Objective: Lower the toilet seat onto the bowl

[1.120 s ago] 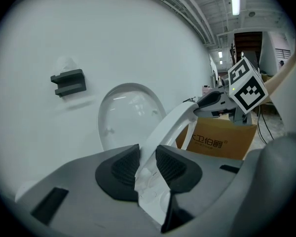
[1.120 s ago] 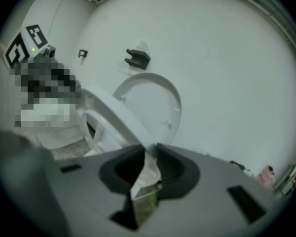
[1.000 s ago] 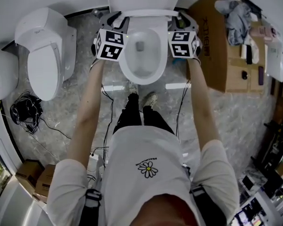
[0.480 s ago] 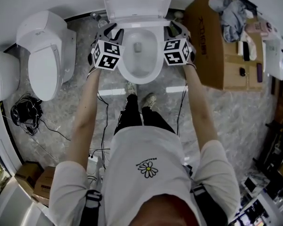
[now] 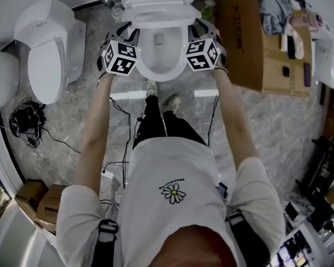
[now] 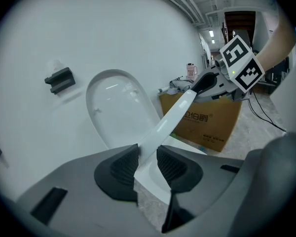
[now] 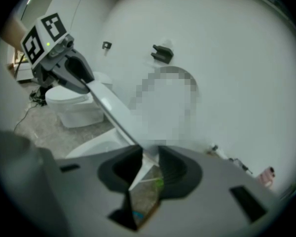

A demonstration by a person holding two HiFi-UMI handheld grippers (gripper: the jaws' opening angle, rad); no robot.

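seat: toilet seat (image 6: 170,120) half down, tilted over bowl (image 5: 156,71)
left gripper (image 6: 148,154): jaws narrow, gripping seat rim, just been opening slightly
right gripper (image 7: 149,154): same, opposite rim
step: lowering
next: ease down evenly, then release

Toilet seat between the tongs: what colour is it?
The toilet seat is glossy white, clearest in the left gripper view.

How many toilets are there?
2: one open toilet straight ahead, one closed toilet to its left. The cut-off white thing at the picture's left edge may be a third.
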